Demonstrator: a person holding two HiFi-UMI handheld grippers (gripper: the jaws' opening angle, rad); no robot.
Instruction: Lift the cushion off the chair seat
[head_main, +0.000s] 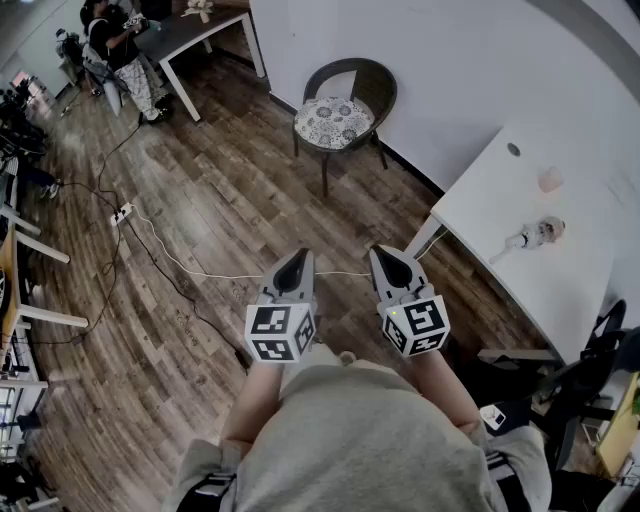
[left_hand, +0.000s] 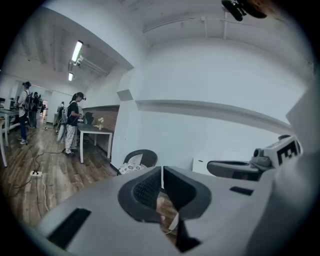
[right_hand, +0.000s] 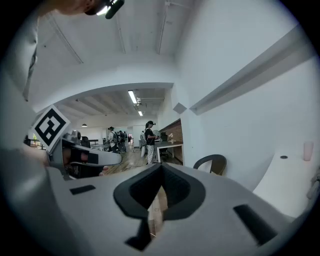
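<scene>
The dark round-backed chair (head_main: 372, 78) stands against the white wall (head_main: 430, 60) at the far side of the wooden floor (head_main: 200, 220); it holds the patterned cushion (head_main: 334, 121), which lies flat on the seat and covers it; nothing else rests on the cushion. To the right, a white worktop (head_main: 500, 210) carries a small pale cup (head_main: 549, 180) and a pale thing lying on its side (head_main: 530, 237), too small to name; what is in the cup cannot be seen.

The left tool (head_main: 297, 265) and the right tool (head_main: 390, 265) are held side by side close to the person's body, both pointing across the floor towards the chair; the cushion lies well apart from both, ahead of them and between their lines. The left tool's jaws are pressed together with nothing between them; the right tool's jaws also meet at the tips and hold nothing. A white cable (head_main: 180, 262) runs over the floor between the tools and the chair.
</scene>
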